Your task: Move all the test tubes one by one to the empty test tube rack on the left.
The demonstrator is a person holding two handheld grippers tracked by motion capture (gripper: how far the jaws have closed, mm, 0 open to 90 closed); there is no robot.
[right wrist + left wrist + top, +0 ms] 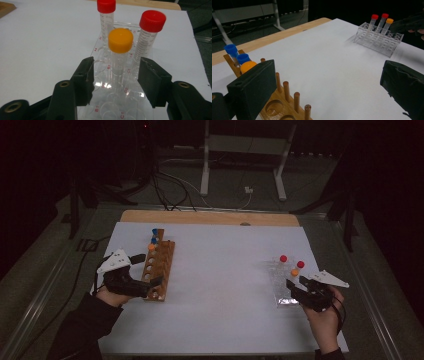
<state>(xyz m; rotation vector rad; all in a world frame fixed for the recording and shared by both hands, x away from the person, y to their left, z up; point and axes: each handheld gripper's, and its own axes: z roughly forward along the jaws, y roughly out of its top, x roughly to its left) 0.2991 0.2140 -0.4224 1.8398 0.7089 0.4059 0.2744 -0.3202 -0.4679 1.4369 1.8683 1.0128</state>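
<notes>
The orange-capped tube [120, 53] stood upright in the clear rack [100, 62] at the right side of the white sheet [225, 285], with two red-capped tubes [106, 20] close behind it in the same rack. The right gripper [115, 77] was just in front of this tube, over the near holes of the rack. Its jaws stood half spread, one at each side of the tube's line, and the pads did not touch the tube. So I judged that the step in hand was the approach for picking this tube out. The next move called for pushing a little forward until the tube body sat between the pads, then pinching below the cap and lifting straight up, so that the red tube beside it was not knocked. At the left, the wooden rack [159, 267] already held two blue-capped tubes [236, 53] and one orange cap [247, 66] at its far end. The left gripper [147, 285] rested by this wooden rack with jaws spread wide and holding nothing, perhaps to steady it.
</notes>
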